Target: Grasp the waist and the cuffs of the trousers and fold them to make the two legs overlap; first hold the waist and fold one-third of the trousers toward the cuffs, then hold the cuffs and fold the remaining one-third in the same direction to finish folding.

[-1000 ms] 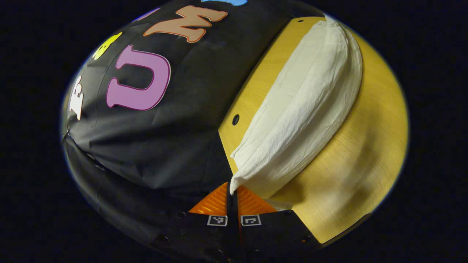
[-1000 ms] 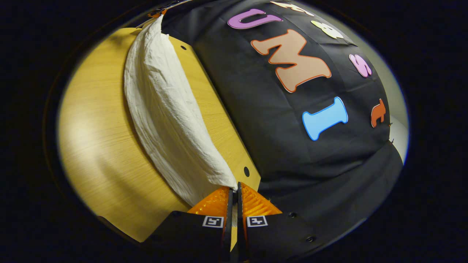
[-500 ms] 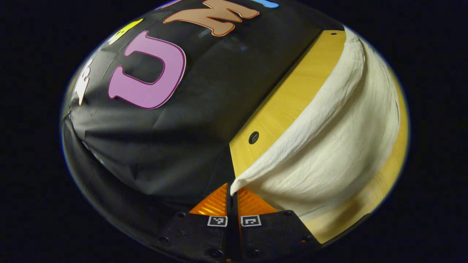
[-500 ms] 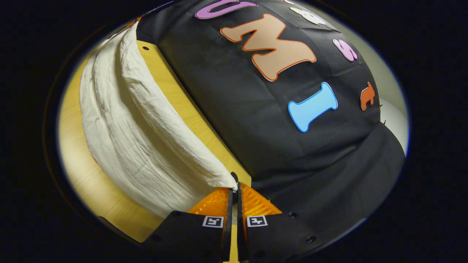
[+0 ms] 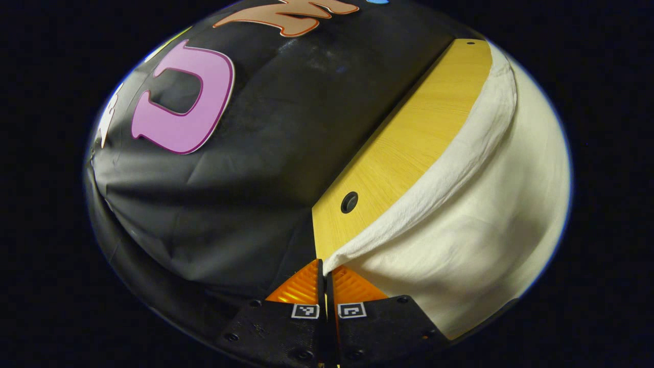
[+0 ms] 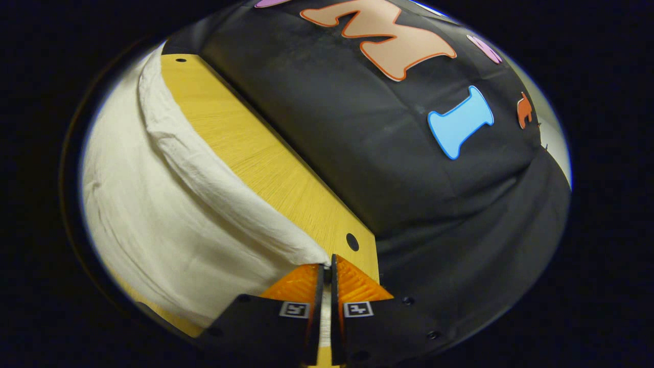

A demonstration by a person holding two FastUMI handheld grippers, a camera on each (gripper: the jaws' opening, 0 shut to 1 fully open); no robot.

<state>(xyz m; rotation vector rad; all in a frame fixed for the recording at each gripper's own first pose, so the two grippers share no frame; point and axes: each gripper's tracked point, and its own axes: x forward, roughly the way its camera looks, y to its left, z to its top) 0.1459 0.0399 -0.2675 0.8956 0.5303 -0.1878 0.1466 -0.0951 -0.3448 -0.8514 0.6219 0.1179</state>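
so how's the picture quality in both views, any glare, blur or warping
Left gripper view: fisheye bends the table edge; the trousers look bright and smooth at right, shaded near the bottom. Right gripper view: same warping; trousers folds stay sharp, table evenly lit.

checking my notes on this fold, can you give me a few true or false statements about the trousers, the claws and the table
1. The left claw is shut on a corner of the white trousers. True.
2. The right claw is open and holds nothing. False: it is shut on the trousers' edge.
3. The trousers are dark blue. False: they are white.
4. The yellow wooden table has a round hole near its edge. True.
5. The trousers hang over the booth wall. False: they lie over the table, with bare wood between them and the wall.
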